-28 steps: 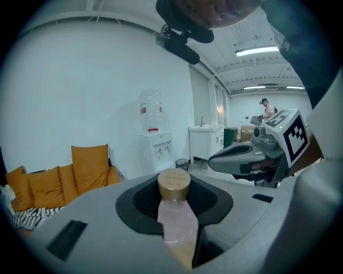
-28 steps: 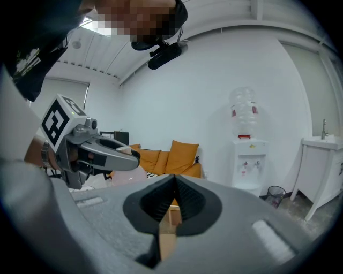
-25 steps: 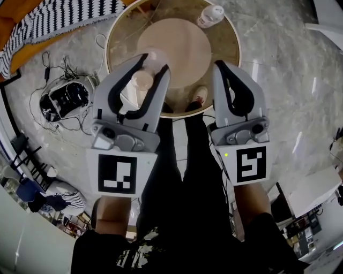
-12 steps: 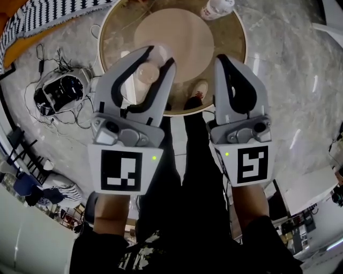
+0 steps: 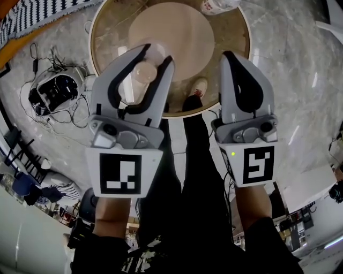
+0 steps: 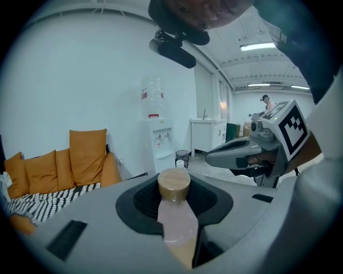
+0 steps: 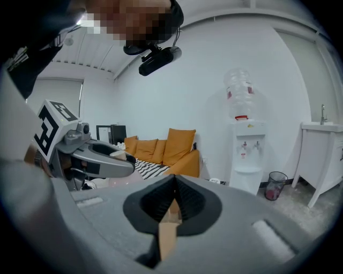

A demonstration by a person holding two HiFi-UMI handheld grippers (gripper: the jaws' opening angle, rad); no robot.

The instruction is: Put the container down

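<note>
**Item: small capped container, in the left gripper, over a round table**

The container [image 6: 174, 214] is sitting between the jaws of the left gripper [image 5: 155, 54]. Its body is slim, smooth and translucent pink. A round, flat cap [image 6: 173, 184] of pale wood grain is topping it. The ribbed black pads are pressing on its sides, with the jaws standing partly apart at the container's width. The cap is pointing away from the person.

The right gripper [image 5: 231, 55] is carrying nothing. Its jaws are meeting at the tips, and both grippers are showing grey moulded shells with black liners.

From the head view the container is showing over the near left part of the round table [image 5: 229, 33]. A glassy brown ring with a thin pale rim is circling a matt tan disc [image 5: 174, 24]. Whether the container is touching the surface cannot be told.

A clear bottle [image 5: 217, 5] is standing at the table's far edge, well apart from both grippers. Grey veined floor [image 5: 292, 64] is lying open to the right. Tangled cables [image 5: 53, 91] are crowding the left side.
</note>
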